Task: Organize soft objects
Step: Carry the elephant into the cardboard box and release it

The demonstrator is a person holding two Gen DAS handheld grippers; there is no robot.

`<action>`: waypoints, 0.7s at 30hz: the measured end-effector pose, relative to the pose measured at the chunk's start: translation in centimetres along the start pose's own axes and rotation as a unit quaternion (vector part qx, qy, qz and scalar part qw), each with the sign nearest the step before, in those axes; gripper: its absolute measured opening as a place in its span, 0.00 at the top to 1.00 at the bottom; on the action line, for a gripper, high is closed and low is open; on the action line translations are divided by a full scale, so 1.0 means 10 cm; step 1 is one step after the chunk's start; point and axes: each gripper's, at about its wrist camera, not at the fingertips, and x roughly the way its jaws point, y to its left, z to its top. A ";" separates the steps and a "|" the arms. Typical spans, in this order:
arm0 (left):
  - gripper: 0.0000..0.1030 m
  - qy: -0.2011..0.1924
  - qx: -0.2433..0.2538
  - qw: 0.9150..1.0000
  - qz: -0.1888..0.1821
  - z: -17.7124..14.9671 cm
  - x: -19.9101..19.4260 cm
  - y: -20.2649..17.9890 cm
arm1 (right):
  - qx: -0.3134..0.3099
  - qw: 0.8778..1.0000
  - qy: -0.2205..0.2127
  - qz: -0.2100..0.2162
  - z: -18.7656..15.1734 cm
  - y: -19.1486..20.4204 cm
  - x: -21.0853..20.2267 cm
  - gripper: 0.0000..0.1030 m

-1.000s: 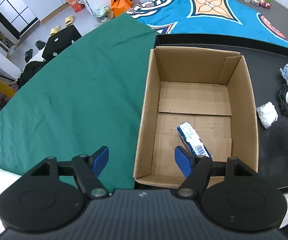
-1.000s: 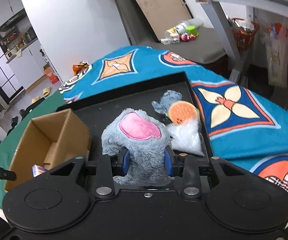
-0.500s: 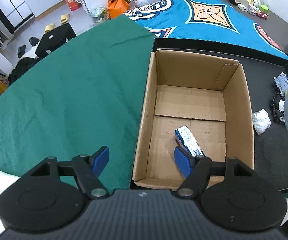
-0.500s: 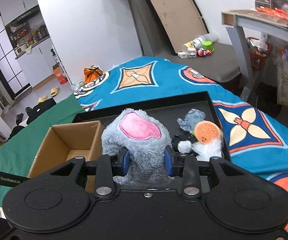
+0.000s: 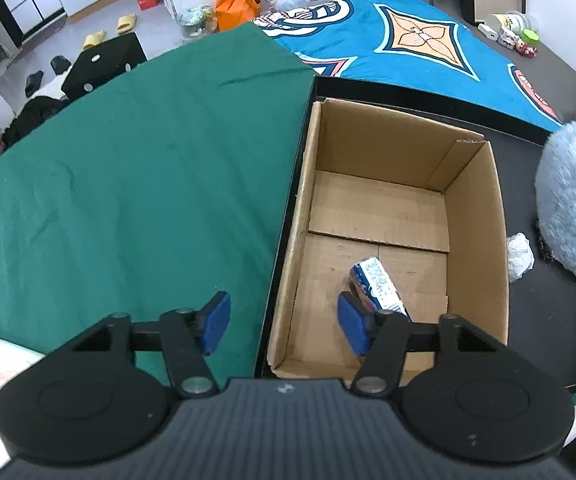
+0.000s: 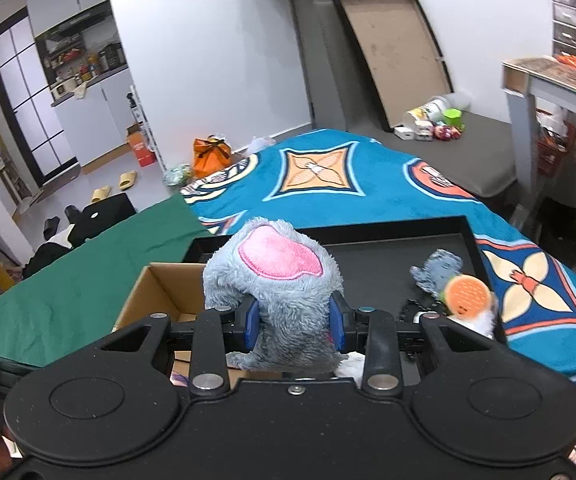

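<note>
Fluffy grey plush toy with pink patch (image 6: pixel 284 280) clamped between right gripper (image 6: pixel 293 322) pads, apparently above brown cardboard box (image 6: pixel 160 296); left gripper (image 5: pixel 284 326) jaws apart, just narrowed, straddling box wall.

I see white walls (image 6: pixel 208 60), a grey floor (image 5: pixel 100 12) with yellow slippers (image 6: pixel 128 179) — and a dark-framed glass door (image 6: pixel 20 108).
</note>
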 end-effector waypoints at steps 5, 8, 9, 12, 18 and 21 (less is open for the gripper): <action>0.67 0.009 -0.016 1.000 -0.024 0.00 0.07 0.10 | -0.015 1.000 0.001 0.008 0.02 0.21 0.05 0.67; 0.77 0.013 -0.021 0.999 -0.034 0.00 0.11 0.14 | -0.024 1.000 0.005 0.013 0.02 0.32 0.09 0.67; 0.79 0.014 -0.023 0.999 -0.038 0.00 0.12 0.15 | -0.028 1.000 0.006 0.014 0.01 0.35 0.10 0.67; 0.87 0.017 -0.026 0.998 -0.047 0.00 0.15 0.19 | -0.032 0.999 0.013 0.019 -0.01 0.43 0.15 0.67; 0.91 0.014 -0.027 0.998 -0.050 0.00 0.17 0.21 | -0.043 0.998 0.025 0.043 -0.06 0.60 0.18 0.60; 0.91 0.014 -0.027 0.998 -0.050 0.00 0.17 0.22 | -0.055 0.996 0.034 0.060 -0.08 0.68 0.19 0.57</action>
